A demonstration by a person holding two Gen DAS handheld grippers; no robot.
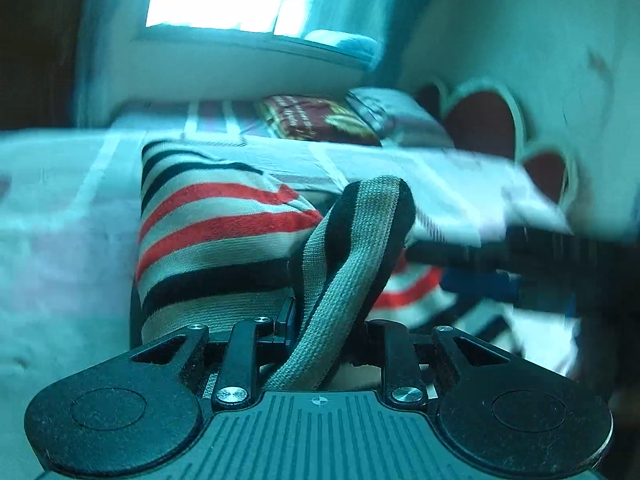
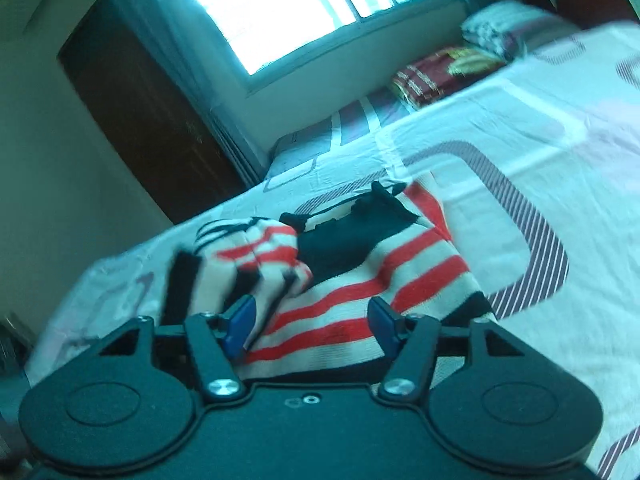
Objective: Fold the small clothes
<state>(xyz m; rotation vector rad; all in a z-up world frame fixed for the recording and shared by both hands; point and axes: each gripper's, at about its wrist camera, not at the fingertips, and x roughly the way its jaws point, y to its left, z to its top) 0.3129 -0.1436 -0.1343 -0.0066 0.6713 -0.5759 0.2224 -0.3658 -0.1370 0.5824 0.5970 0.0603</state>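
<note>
A small striped knit garment (image 1: 208,232) with red, black and cream stripes lies on the bed sheet (image 1: 60,240). My left gripper (image 1: 320,320) is shut on the garment's grey ribbed waistband (image 1: 352,248), which rises in a loop between its fingers. In the right wrist view the garment (image 2: 360,280) lies bunched on the sheet (image 2: 520,140), with a black patch in the middle. My right gripper (image 2: 312,320) is open, its blue fingertips (image 2: 242,316) low over the garment's near edge and empty. The right gripper also shows in the left wrist view (image 1: 500,264) at the right.
A dark red folded cloth (image 1: 316,118) and a pale patterned pillow (image 1: 396,114) lie at the head of the bed. A window (image 2: 272,4) and a dark wooden door (image 2: 140,120) stand behind. A headboard with red cutouts (image 1: 480,124) is at the right.
</note>
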